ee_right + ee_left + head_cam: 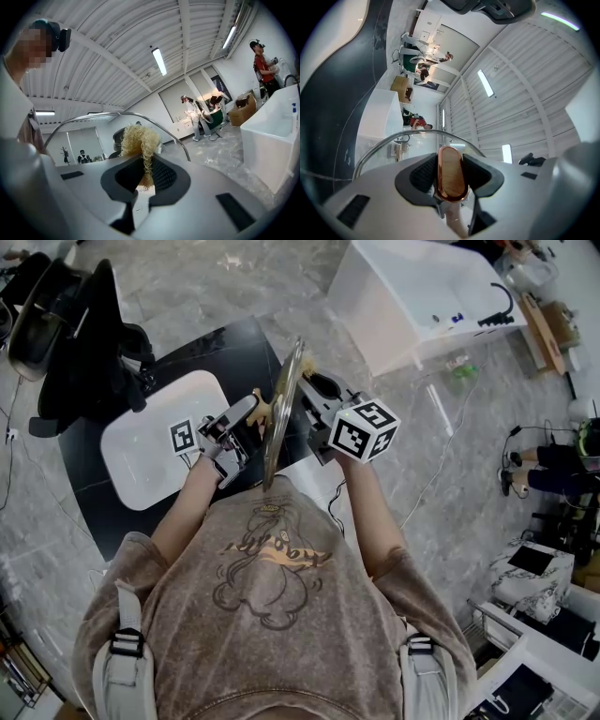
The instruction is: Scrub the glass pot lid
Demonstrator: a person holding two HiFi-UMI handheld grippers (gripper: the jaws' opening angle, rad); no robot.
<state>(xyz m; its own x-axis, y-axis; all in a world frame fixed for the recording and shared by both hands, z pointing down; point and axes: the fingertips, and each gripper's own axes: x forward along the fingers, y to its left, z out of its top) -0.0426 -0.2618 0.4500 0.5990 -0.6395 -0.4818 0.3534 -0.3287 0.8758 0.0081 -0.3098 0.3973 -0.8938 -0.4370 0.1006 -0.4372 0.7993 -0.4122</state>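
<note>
1. Jaws of the left gripper (451, 165) are clenched on the copper-coloured knob (451, 177) of the glass pot lid (391, 152). The knob stands upright between the two dark pads. The glass spreads just ahead of the jaw tips, and its metal rim (417, 133) arches over them.
2. The right gripper (143, 171) has its jaws closed on a pale yellow curly scrubber (138, 140). The scrubber sticks out past the tips toward the glass, and the same rim arches above it in the right gripper view.
3. In the head view the lid (280, 416) stands on its edge between the two sets of jaws. The left gripper (246, 420) is on the knob side and the right gripper (314, 395) is on the opposite face. Both are held in the air over a dark counter (216, 348), near a white basin (150, 446).
4. I judge that the scrubbing step is in hand: the lid is gripped and the scrubber is at the inner face, either touching it or just beside it. I cannot tell which.
5. No foam, water or dirt shows on the glass, so the pictures do not say how much of it is already clean. As far as I can see, what is left is to work the scrubber over the whole inner face, then the rim and the knob side, and then to put the lid down.
</note>
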